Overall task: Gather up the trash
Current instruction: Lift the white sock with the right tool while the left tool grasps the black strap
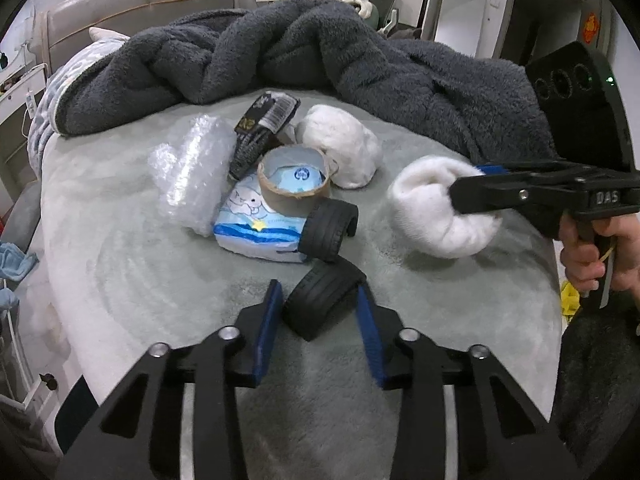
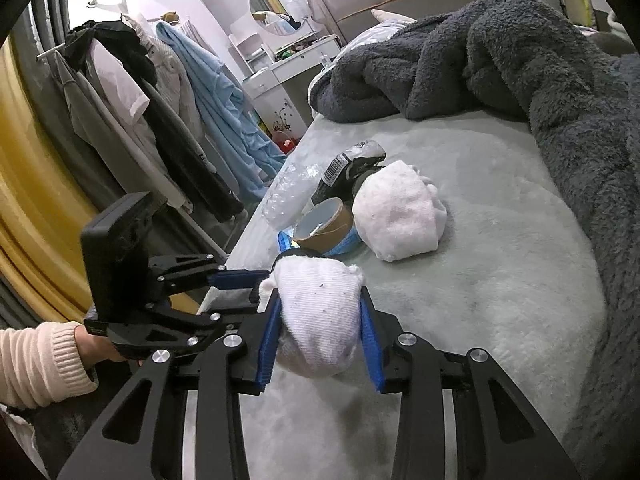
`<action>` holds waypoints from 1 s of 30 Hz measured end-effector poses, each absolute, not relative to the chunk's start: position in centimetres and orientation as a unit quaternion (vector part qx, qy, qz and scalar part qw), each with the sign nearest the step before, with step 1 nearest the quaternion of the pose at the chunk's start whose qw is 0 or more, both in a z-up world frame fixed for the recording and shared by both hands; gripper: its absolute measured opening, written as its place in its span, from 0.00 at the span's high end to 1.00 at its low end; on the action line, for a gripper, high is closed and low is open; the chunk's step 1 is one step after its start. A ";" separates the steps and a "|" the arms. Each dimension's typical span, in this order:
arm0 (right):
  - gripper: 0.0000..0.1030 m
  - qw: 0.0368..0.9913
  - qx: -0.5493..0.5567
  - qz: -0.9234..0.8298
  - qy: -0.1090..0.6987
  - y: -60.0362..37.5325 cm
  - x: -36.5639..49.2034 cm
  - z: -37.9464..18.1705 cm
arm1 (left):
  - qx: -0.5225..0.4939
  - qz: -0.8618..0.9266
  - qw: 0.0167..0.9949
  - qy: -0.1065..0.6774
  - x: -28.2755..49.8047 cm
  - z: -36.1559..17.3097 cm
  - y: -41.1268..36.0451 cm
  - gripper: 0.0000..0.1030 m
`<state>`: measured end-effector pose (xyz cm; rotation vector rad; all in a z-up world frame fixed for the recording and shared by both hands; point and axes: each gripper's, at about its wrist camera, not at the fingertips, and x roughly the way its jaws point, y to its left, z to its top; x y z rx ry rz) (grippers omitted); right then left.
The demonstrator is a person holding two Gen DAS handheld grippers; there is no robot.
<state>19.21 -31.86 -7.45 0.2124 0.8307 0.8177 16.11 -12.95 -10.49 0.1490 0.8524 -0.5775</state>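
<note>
A black curved tyre-like piece (image 1: 320, 306) lies on the pale green bed cover (image 1: 400, 320), and my left gripper (image 1: 318, 290) is shut on it, a blue pad against each side. My right gripper (image 2: 320, 304) is shut on a white fluffy sock wad (image 2: 316, 320), lifted just off the cover. From the left wrist view that gripper (image 1: 466, 194) comes in from the right, on the same wad (image 1: 432, 216). A second black curved piece (image 1: 330, 230) rests on a blue-and-white tissue pack (image 1: 256, 232).
Beyond lie a cardboard tape core (image 1: 294, 180), bubble wrap (image 1: 192, 172), a black barcoded wrapper (image 1: 260, 132) and another white wad (image 1: 340, 146). A dark grey blanket (image 1: 280, 52) is heaped along the back and right. Clothes hang on a rack (image 2: 160, 100) left of the bed.
</note>
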 end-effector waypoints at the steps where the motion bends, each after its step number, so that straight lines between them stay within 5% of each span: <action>1: 0.64 0.830 0.100 0.384 0.392 -32.0 19.2 -7.5 | 0.071 -0.276 0.868 0.408 16.1 -10.5 -13.0 0.67; 5: 0.64 0.831 0.106 0.385 0.386 -32.3 19.1 -7.0 | 0.069 -0.276 0.867 0.409 16.0 -10.1 -13.0 0.80; 30: 0.64 0.845 0.077 0.391 0.355 -27.3 18.9 -2.6 | 0.035 -0.259 0.879 0.400 13.3 -7.2 -9.8 0.89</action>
